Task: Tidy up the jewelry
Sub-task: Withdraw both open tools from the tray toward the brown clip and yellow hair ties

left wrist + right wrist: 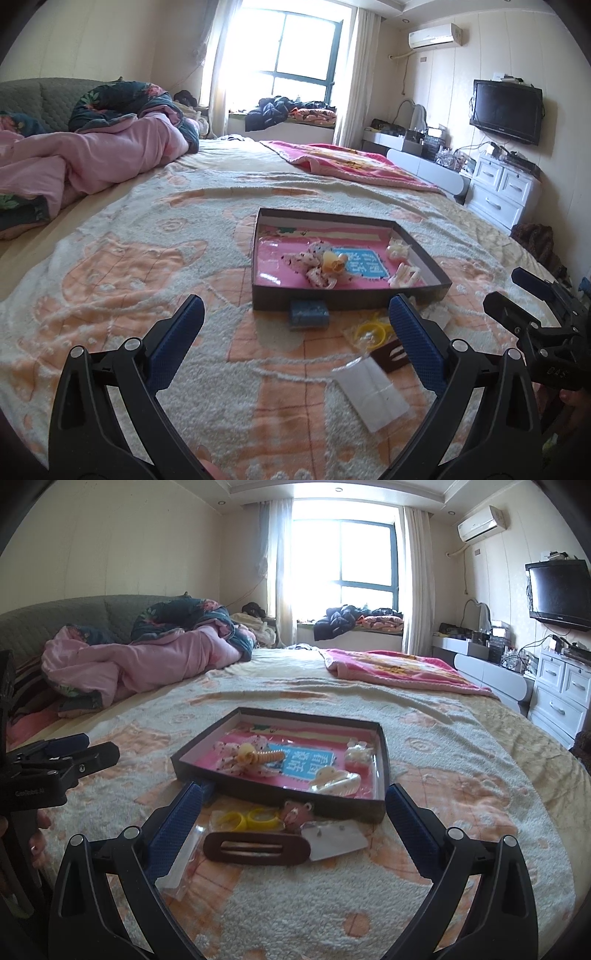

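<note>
Both grippers hang with fingers spread wide, empty. The right gripper point(293, 805) faces the brown hair clip point(256, 848), lying on the bedspread point(424, 904) just before the tray point(280, 798). Better to descend straight and pinch its narrow width.

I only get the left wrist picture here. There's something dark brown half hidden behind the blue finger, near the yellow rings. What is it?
Observer: A brown oval hair clip with a slot along its middle, lying flat on the bedspread in front of the box.
Operator: Anything else out there I can't see?
Observer: Yes, a small pink bear-shaped piece sits right against the box's front wall, beside the yellow rings.
Operator: Is the other gripper holding anything?
Observer: No. The right gripper is open and empty, its fingers either side of those loose pieces.
</note>
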A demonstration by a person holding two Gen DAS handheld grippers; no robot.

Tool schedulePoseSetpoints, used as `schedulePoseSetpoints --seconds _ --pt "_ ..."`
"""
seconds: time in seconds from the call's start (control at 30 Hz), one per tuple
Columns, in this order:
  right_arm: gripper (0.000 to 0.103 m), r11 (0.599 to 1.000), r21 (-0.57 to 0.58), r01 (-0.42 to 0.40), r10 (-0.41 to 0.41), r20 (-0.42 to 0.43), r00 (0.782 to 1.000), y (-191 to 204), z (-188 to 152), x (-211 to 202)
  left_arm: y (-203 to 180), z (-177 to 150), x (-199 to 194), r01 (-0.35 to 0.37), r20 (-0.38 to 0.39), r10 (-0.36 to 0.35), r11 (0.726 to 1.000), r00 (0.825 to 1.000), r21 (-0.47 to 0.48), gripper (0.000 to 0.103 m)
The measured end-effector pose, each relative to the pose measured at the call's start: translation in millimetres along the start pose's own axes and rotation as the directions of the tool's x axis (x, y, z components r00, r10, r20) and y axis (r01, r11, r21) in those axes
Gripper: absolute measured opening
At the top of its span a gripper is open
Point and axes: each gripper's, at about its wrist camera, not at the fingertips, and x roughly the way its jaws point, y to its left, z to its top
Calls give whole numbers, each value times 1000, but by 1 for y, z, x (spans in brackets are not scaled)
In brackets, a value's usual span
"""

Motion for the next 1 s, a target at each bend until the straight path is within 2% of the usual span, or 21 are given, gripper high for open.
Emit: schedulePoseSetpoints --seconds 0.2,0.63,1.0 --pt "97 1000 12 10 -10 -33 999 -2 -14 6 -5 -18 3 14 -41 -13 1000 999 11 92" --pt "97 995 62 78 -72 -98 993 -36 -31 21 -32 -40 18 95 -114 -88 994 990 53 92" --pt "97 985 113 133 -110 -193 975 -68 -40 56 -59 -53 33 142 -164 -124 985 979 103 92"
